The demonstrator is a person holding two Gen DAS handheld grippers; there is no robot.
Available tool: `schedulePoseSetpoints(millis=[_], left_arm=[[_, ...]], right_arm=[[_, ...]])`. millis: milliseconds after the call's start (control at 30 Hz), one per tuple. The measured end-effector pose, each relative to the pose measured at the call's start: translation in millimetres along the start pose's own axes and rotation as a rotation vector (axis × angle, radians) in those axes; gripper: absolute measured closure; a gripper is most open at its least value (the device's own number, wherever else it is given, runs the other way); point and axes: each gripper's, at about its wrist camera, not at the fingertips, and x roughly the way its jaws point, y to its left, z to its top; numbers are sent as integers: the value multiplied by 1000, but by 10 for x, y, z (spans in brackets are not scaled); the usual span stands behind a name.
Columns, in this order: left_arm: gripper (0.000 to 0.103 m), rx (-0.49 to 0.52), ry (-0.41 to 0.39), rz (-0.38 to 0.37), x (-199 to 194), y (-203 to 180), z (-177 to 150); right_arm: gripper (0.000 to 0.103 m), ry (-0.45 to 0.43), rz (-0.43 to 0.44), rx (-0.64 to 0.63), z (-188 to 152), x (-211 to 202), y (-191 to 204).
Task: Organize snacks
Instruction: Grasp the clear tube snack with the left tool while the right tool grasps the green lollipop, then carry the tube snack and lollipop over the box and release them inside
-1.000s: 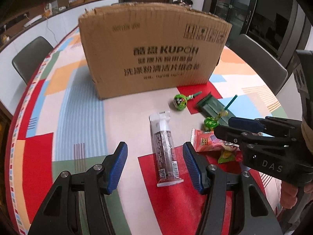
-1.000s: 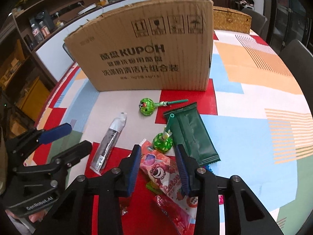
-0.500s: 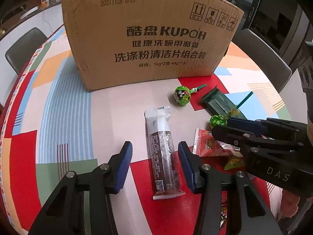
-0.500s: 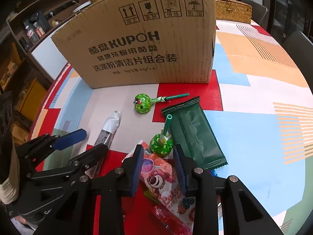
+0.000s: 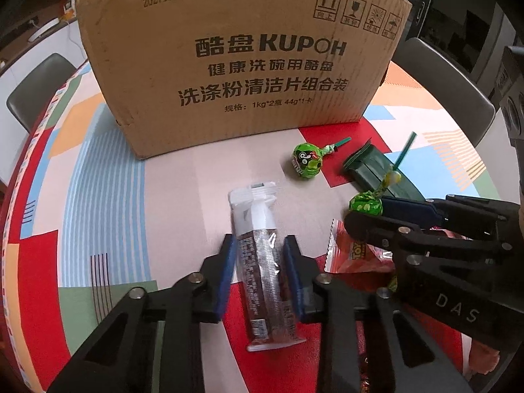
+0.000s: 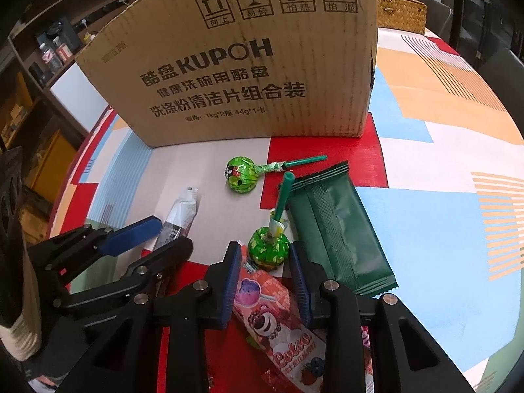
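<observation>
Left wrist view: left gripper (image 5: pixel 258 263) brackets the bar (image 5: pixel 262 255), jaws barely apart; right gripper (image 6: pixel 265 278) likewise straddles the pouch (image 6: pixel 278 321). Nothing visibly boxed (image 5: pixel 242 59).

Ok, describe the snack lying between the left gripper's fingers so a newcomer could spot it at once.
Start at the big cardboard box standing on the colourful table. In front of it, nearest the left gripper, lies a long narrow packet, pointing toward the box. Unlike the round green lollipops and the dark green pouch to its right, it is a white-topped, dark-printed stick.
</observation>
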Motion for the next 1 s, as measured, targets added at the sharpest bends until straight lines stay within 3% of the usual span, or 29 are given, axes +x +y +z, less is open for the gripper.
schedulePoseSetpoints(millis=[133,333,1000], left_arm=[[82,-10,0,0,13,3,15],[83,-38,-14,-16,-84,57,8],[83,-46,-223,-13,-993,42,180]], right_arm=[[75,-7,-14,-8,12,23,33],[76,-26,-33,-23,-1,-4,73],[76,-213,-9,-85,78,-753,234]])
